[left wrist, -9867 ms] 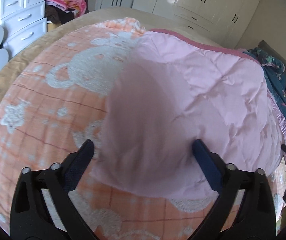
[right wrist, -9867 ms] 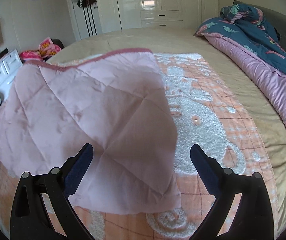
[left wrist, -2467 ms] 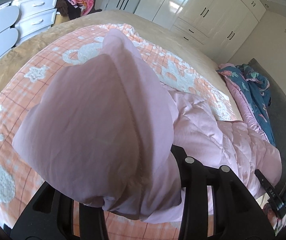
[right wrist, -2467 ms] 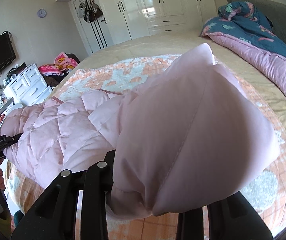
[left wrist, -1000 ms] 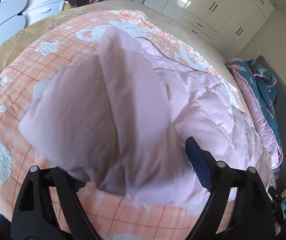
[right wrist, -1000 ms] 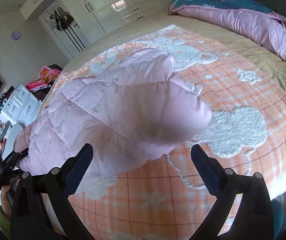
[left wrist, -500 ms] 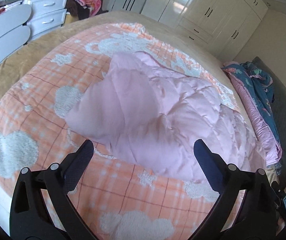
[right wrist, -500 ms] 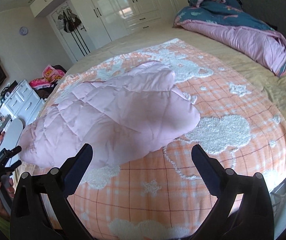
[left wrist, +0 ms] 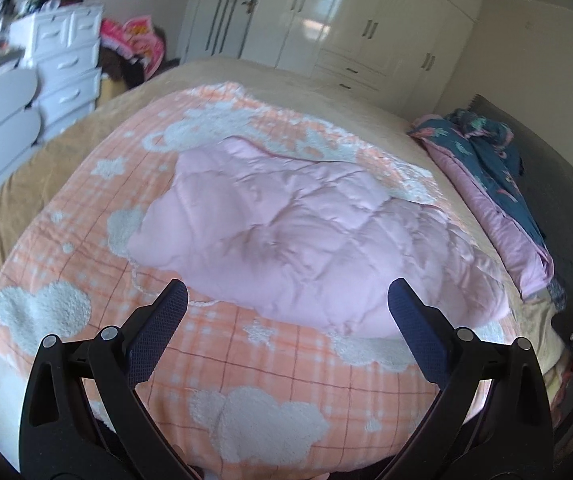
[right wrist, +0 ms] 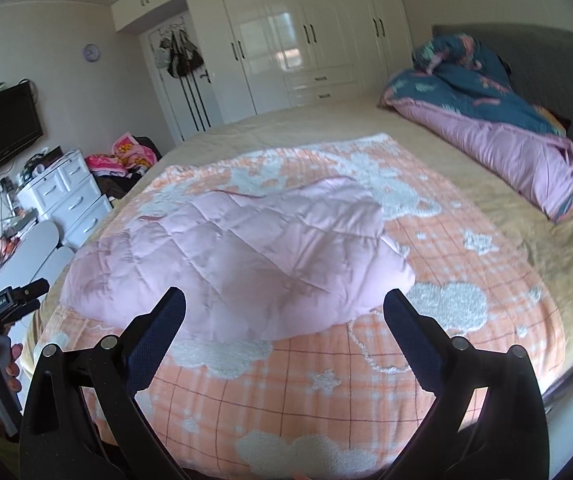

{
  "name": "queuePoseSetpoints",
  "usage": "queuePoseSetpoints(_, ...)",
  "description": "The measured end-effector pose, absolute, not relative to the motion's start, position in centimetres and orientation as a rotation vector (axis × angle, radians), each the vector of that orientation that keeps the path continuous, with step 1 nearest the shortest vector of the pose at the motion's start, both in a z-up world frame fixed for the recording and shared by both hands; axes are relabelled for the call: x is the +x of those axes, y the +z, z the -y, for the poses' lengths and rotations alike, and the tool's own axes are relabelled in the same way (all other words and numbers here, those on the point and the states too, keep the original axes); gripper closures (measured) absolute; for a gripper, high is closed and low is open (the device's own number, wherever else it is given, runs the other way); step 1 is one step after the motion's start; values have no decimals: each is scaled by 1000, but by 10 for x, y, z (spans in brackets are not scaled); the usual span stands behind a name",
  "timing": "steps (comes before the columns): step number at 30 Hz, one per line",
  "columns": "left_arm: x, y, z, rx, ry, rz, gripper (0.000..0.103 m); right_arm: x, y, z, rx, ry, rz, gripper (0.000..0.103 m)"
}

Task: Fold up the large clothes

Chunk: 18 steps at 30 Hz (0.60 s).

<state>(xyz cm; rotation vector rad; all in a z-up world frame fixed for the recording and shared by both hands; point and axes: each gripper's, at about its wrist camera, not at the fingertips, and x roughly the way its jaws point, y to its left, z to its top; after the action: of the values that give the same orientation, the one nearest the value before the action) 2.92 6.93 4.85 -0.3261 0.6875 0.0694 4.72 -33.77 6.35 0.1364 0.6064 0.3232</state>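
Pink quilted coat (left wrist: 286, 236) lies folded over near the bed's (left wrist: 214, 72) middle; both our jaws gape wide, empty; further folds probably remain.

pretty clearly someone's bedroom at home: big bed (right wrist: 506, 240), white built-in wardrobes (right wrist: 306, 52), a drawer chest (right wrist: 70, 196), wall-mounted TV (right wrist: 2, 128), rumpled duvet (right wrist: 486, 124).
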Motion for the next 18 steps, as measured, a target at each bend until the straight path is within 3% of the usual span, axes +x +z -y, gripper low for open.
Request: queuePoseSetpoints(18, -4, 45, -12, -227, -17, -634, 9, -7, 70, 317, 13, 361, -494, 4)
